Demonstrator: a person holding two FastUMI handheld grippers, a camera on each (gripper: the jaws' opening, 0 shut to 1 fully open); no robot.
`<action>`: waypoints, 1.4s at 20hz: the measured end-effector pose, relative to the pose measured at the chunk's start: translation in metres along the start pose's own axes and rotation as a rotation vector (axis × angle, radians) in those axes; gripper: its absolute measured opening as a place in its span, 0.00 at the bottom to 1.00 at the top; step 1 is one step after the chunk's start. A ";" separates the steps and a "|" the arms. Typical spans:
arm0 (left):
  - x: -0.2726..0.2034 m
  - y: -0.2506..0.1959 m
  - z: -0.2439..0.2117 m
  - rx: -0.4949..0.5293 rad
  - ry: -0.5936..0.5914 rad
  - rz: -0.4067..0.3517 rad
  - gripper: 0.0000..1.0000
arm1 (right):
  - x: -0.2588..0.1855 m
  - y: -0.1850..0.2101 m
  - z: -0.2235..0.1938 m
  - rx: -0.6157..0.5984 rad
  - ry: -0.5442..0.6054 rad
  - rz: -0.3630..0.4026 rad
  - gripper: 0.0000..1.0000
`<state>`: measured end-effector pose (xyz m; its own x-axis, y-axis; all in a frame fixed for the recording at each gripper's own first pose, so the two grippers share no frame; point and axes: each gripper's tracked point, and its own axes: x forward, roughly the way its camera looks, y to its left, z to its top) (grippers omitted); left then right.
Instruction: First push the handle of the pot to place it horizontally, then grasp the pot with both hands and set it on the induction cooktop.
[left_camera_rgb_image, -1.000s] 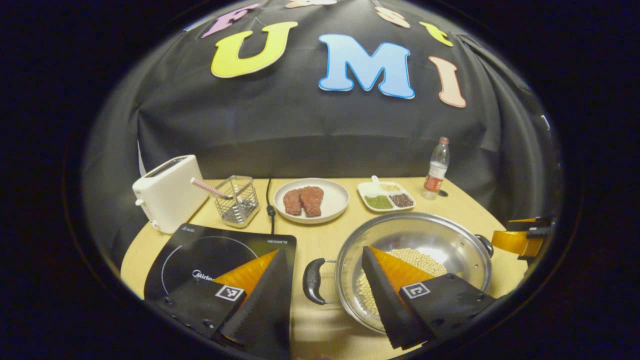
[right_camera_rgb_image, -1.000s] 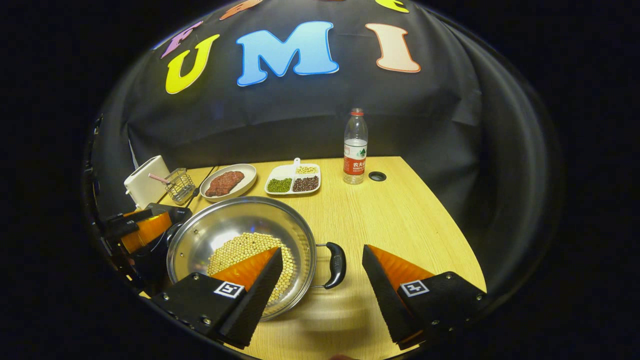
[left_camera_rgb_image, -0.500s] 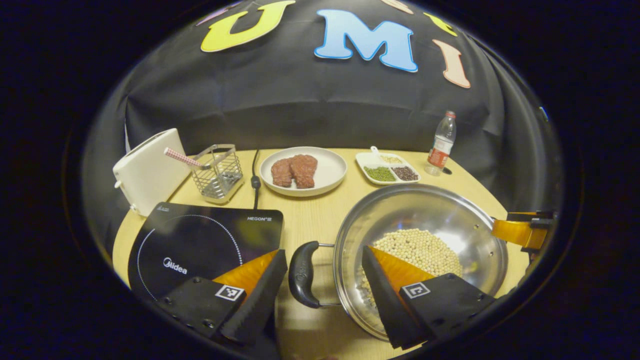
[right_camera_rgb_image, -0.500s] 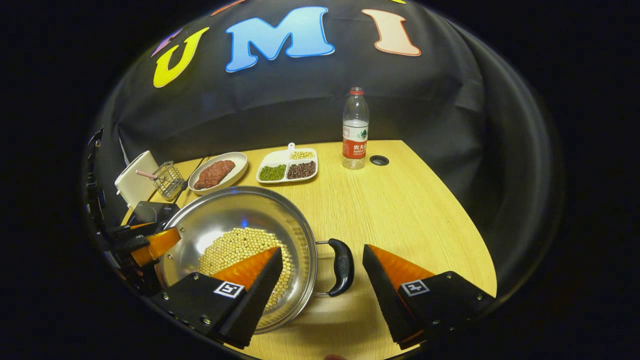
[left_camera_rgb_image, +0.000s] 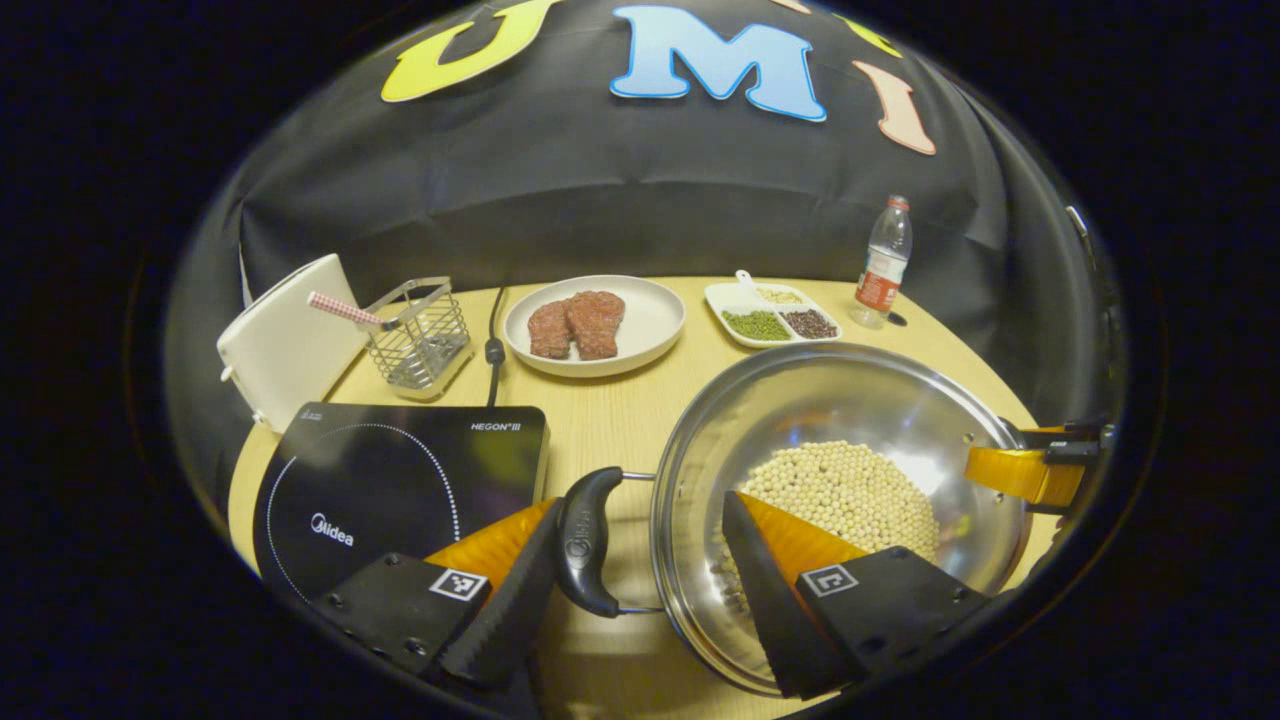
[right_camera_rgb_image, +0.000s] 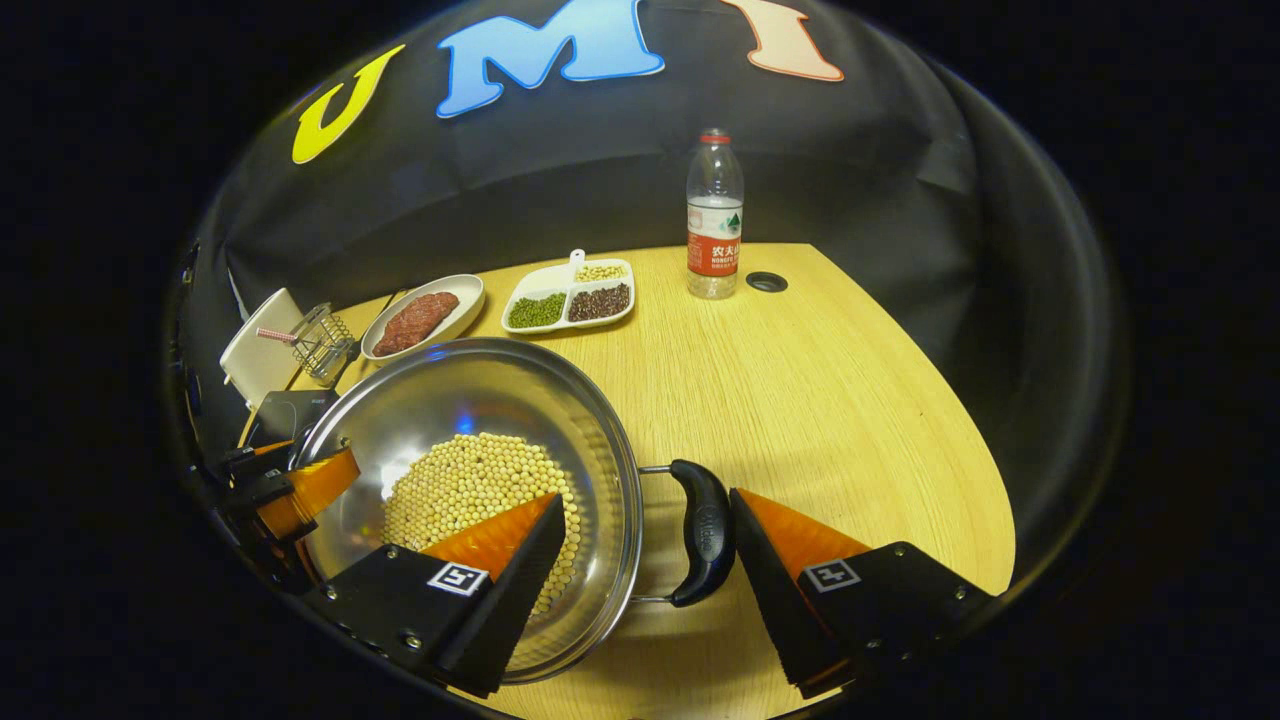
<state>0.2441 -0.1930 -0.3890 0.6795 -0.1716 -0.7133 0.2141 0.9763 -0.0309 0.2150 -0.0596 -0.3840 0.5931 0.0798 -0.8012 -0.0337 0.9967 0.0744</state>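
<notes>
A white toaster (left_camera_rgb_image: 285, 335) sits at the left of the left gripper view, with a wire mesh basket (left_camera_rgb_image: 420, 325) holding a striped straw (left_camera_rgb_image: 340, 310) just beside it. Toward upper centre lies a round white plate (left_camera_rgb_image: 650, 320) with two slabs of red meat (left_camera_rgb_image: 575, 325). Right of it are a white divided dish (left_camera_rgb_image: 745, 297) of beans and a clear plastic bottle (left_camera_rgb_image: 882, 265) with a red label. All stand on a light wooden table (right_camera_rgb_image: 820, 390).

On the surface (left_camera_rgb_image: 610, 420), the pot (left_camera_rgb_image: 800, 400) sat right of the cooktop (left_camera_rgb_image: 400, 470). Behind them stood toaster (left_camera_rgb_image: 285, 340), basket (left_camera_rgb_image: 420, 330), plate (left_camera_rgb_image: 650, 320), tray (left_camera_rgb_image: 735, 300) and bottle (left_camera_rgb_image: 882, 265).
</notes>
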 end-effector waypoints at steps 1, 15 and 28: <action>0.001 0.000 0.000 0.007 0.001 0.004 0.98 | 0.001 0.000 -0.003 0.003 0.009 0.002 0.99; 0.007 -0.002 -0.010 -0.023 0.025 0.019 0.74 | 0.006 -0.013 -0.016 0.072 0.065 -0.012 0.55; -0.041 -0.020 0.011 -0.043 -0.052 0.061 0.72 | -0.034 -0.027 -0.001 0.070 -0.001 0.005 0.54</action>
<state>0.2200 -0.2069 -0.3517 0.7261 -0.1173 -0.6776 0.1421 0.9897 -0.0191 0.1944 -0.0889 -0.3593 0.5942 0.0851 -0.7998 0.0194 0.9926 0.1201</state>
